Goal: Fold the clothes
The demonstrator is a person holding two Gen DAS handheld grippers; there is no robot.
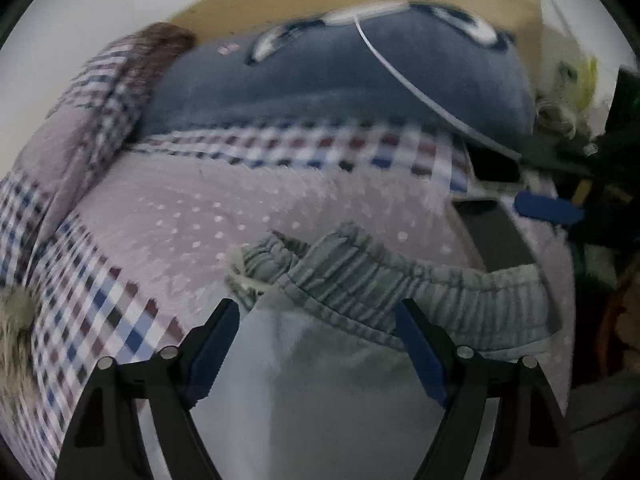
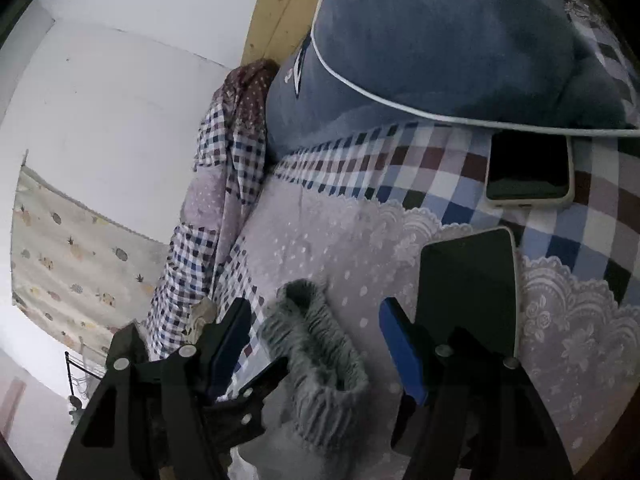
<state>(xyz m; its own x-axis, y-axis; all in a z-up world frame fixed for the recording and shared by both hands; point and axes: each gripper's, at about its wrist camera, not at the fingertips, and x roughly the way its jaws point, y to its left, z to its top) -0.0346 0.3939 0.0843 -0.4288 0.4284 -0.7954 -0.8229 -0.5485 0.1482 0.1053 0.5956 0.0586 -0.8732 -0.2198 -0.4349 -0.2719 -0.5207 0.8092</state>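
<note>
The grey garment [image 1: 360, 276] lies on the bed cover [image 1: 180, 208], its gathered elastic waistband [image 2: 316, 344] bunched and rumpled — in the right wrist view it stands up in a loop rather than lying flat. A pale drawstring end [image 1: 240, 276] shows at the waistband's left tip in the left wrist view.

The left gripper [image 1: 318, 320] hangs just over the garment with its 2 blue-padded fingers spread wide, the smooth grey cloth showing between them; nothing is pinched. The right gripper [image 2: 316, 320] is likewise spread, its fingers straddling the waistband loop without closing on it. Whether either pad touches the cloth, I cannot tell.

Judging by this, the fold has hardly begun: the garment looks neither flattened nor creased, and no neat edge is visible. What seems left is nearly everything — grip the waistband, pull it out flat, then fold.

2 phones [image 2: 528, 168] [image 2: 468, 292] rest on the cover just beside the garment, near the blue pillow [image 2: 440, 40], and could get in the way when the cloth is spread.
</note>
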